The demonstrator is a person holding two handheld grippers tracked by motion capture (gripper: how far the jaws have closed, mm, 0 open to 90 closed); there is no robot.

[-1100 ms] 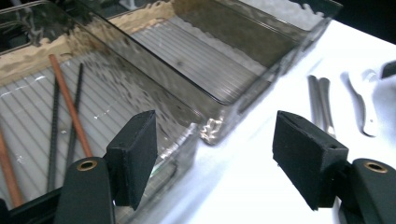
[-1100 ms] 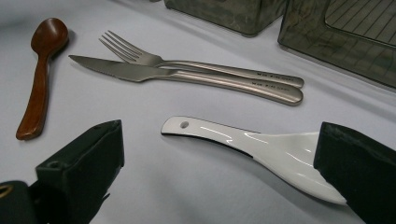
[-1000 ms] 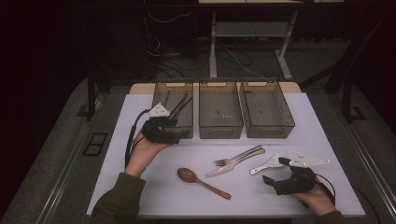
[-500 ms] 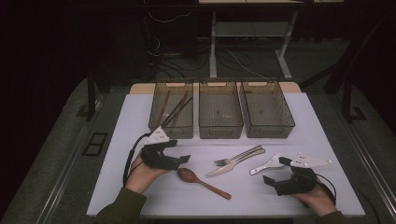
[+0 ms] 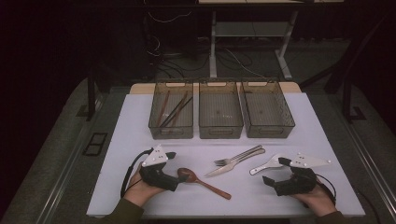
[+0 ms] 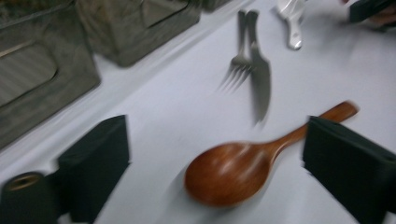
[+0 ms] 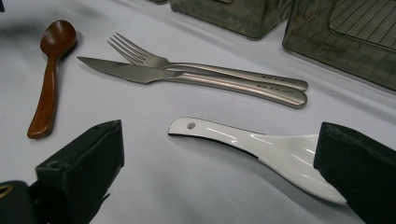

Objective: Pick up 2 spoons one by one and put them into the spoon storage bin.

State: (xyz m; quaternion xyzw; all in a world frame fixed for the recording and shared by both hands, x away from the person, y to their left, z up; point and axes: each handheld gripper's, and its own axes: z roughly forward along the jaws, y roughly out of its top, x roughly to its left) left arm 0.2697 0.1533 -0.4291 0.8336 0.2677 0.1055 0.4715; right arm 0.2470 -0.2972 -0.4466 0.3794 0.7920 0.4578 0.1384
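Observation:
A brown wooden spoon (image 5: 201,182) lies on the white table, its bowl (image 6: 229,173) pointing at my left gripper (image 5: 172,171). That gripper (image 6: 217,131) is open. Its jaws have just been opening, and they stand either side of the spoon's bowl without touching it. A white ceramic spoon (image 7: 261,144) lies at the front right. My right gripper (image 5: 275,171) rests open around it, and the wide end runs behind the right jaw in the right gripper view (image 7: 219,136). A steel fork (image 5: 239,155) and knife (image 5: 229,167) lie side by side between the two spoons.
Three translucent bins stand in a row at the back: the left bin (image 5: 156,122) holds several chopsticks (image 5: 173,109), the middle bin (image 5: 220,130) and the right bin (image 5: 268,130) look bare. The table's front edge runs just under both hands.
My left gripper has come down and toward the near side, from beside the left bin to the wooden spoon's bowl, with its jaws spread wider. The right gripper has stayed put.

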